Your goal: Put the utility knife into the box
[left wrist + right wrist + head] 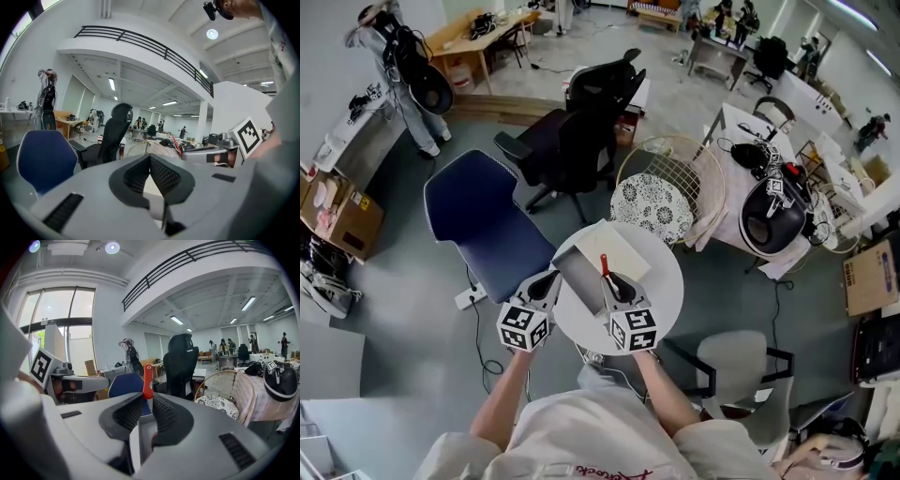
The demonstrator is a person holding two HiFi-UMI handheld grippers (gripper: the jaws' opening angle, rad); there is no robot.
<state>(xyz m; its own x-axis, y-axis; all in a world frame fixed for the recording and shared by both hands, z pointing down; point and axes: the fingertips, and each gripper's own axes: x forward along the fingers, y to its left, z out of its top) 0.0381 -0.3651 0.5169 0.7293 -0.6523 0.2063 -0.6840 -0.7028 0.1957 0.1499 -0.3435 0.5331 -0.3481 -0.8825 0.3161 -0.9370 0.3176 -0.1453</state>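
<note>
A red utility knife (pixel 604 265) stands upright in my right gripper (pixel 609 278), which is shut on it just over the open grey-and-white box (pixel 581 272) on the round white table (pixel 667 292). In the right gripper view the knife's red end (pixel 147 380) sticks up from between the pads of that gripper (pixel 146 400). My left gripper (pixel 551 278) sits at the box's left corner. Seen from its own camera, the left gripper (pixel 150 158) has its jaw tips together; a pale strip shows lower in the gap, and I cannot tell what it is.
A blue chair (pixel 478 220) stands left of the table and a black office chair (pixel 581 131) behind it. A wire basket chair with a patterned cushion (pixel 661 202) is at the back right, a grey chair (pixel 741 375) at the near right. A power strip (pixel 471 297) lies on the floor.
</note>
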